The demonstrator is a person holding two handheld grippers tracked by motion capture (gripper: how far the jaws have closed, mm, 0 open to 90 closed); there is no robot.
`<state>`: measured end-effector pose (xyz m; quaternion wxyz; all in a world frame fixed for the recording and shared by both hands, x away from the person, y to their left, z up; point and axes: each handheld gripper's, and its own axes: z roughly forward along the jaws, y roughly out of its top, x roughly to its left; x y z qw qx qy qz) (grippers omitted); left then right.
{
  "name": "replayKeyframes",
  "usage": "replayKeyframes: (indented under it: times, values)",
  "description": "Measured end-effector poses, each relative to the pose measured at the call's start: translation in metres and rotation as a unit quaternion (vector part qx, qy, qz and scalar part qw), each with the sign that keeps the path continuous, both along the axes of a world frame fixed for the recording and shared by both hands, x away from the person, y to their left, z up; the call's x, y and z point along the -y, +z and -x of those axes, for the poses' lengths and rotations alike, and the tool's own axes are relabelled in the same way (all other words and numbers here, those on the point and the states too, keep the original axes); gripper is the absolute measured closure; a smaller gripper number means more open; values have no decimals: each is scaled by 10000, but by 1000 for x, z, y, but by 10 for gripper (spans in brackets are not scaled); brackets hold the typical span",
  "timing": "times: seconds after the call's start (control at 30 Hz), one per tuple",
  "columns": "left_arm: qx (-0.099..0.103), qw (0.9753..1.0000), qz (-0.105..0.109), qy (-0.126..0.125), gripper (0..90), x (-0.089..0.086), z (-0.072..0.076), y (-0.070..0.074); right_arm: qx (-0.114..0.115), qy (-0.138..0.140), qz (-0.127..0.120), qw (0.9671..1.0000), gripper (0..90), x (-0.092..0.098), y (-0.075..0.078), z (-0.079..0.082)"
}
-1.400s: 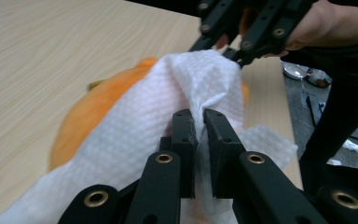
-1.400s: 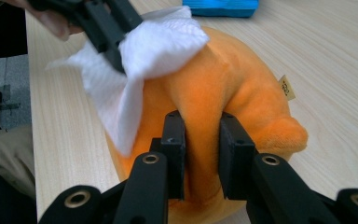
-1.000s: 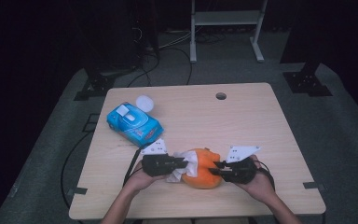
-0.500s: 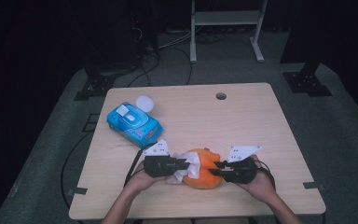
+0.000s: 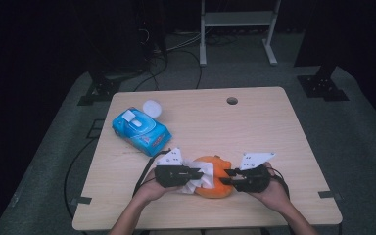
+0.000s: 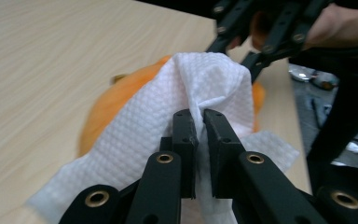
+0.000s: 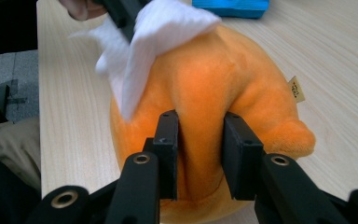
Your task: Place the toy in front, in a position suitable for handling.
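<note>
Wipe pinched in left tongs drapes over the orange plush toy, which right tongs clamp from the opposite side.

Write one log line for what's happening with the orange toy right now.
left hand-held gripper: shut on white wipe | right hand-held gripper: shut on orange plush toy | wipe on toy

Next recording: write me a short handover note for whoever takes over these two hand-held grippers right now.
Left hand-held gripper: shut on the wipe, which is draped over the plush.
Right hand-held gripper: shut on a fold of the plush, steadying it near the table's front edge.
Wipe pack: back left, with a white lid beside it.
Done: wipe out, plush gripped, wipe on it.
Left: probably wiping the rest of the plush, then letting go.
</note>
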<state>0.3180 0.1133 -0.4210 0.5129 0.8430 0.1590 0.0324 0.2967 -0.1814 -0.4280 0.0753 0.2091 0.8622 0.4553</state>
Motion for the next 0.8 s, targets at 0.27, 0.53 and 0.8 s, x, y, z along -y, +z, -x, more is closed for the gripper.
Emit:
replayKeyframes:
  times: [0.27,0.53,0.8]
  values:
    - [-184,9990,375,187,831,-13,-6,1,193,176,179,9995,690,-3,1,5]
    - [-298,9995,7,-54,833,-3,-3,-3,-193,129,-238,9994,448,13,3,2]
    - [-321,9978,367,-452,833,5,2,5,-228,-205,-201,9993,385,1,-4,-4]
